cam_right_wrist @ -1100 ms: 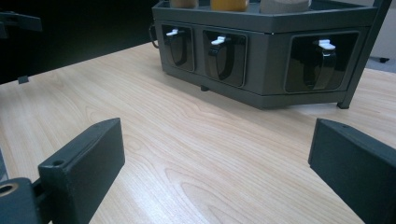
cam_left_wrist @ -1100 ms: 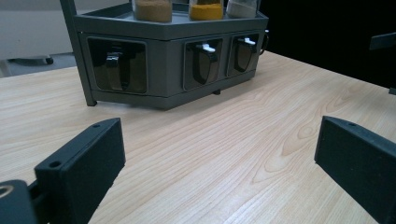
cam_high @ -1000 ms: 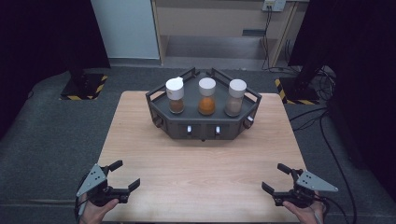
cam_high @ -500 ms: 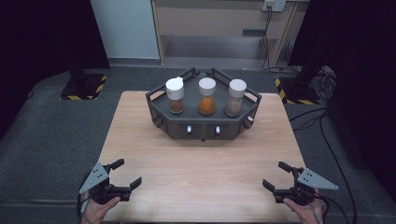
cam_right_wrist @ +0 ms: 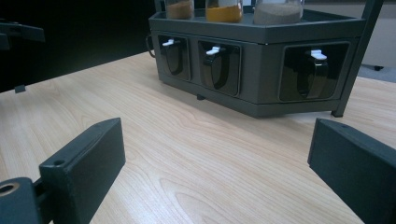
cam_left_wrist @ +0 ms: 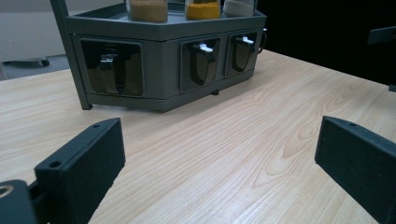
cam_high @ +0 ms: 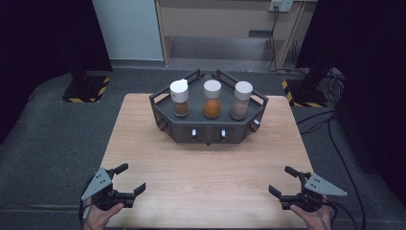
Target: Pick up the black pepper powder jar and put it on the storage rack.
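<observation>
A dark grey spice rack (cam_high: 208, 132) stands at the far middle of the wooden table (cam_high: 206, 177). On its top shelf stand three white-capped jars: brown powder (cam_high: 180, 98), orange powder (cam_high: 212, 99) and beige powder (cam_high: 241, 100). Its front has dark windowed drawers (cam_left_wrist: 112, 66) (cam_right_wrist: 310, 73) with handles. My left gripper (cam_high: 128, 178) rests open near the table's front left corner. At the front right corner my right gripper (cam_high: 283, 181) is open too. Both point toward the rack with nothing between their jaws.
Grey carpet surrounds the table. Behind it stand a wooden shelf unit (cam_high: 225, 24) and a pale panel (cam_high: 127, 28). Black stands with yellow-striped bases (cam_high: 86, 91) sit at the back left and back right. Cables (cam_high: 330, 129) trail on the floor at the right.
</observation>
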